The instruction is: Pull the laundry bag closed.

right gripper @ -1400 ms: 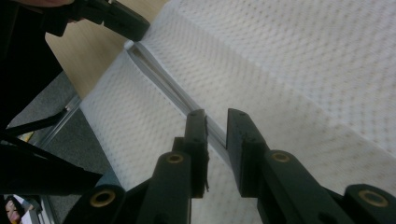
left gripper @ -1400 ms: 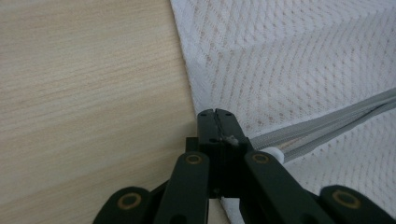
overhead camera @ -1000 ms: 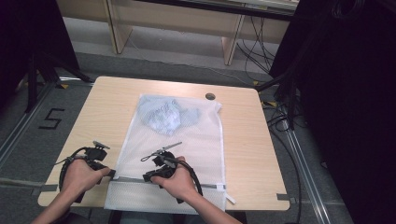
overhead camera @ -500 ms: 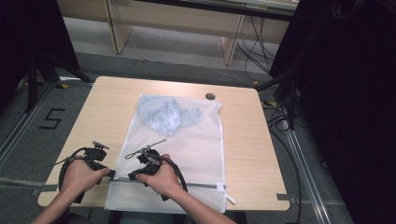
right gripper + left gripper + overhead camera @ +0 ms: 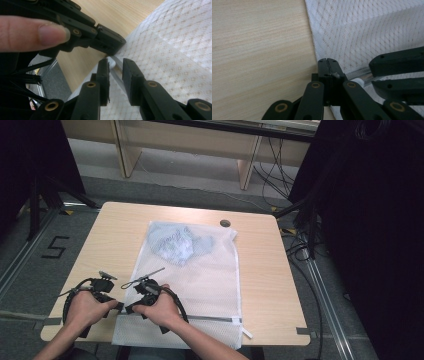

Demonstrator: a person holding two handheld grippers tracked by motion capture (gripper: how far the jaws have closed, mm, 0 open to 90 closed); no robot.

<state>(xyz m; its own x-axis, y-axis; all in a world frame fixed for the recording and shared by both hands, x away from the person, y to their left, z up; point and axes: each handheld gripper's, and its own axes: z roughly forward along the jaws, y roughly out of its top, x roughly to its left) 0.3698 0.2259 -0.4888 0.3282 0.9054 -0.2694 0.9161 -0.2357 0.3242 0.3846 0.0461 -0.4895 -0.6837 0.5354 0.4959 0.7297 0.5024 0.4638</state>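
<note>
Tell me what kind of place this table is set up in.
Probably a lab or recording workspace, not a home: the wooden table stands on grey floor with taped marks and a number 5, cables trail behind it, and dark screens flank the table.

One white mesh bag [image 5: 200,285] on the surface [image 5: 265,270], with one bluish garment [image 5: 175,242] inside. Two grippers: left [image 5: 119,306], right [image 5: 129,309]. One zipper [image 5: 210,318].

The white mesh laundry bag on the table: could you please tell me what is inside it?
Inside the mesh bag, at its far end, lies a bunched pale blue cloth item. The mesh blurs it, so what kind of garment it is cannot be told.
</note>
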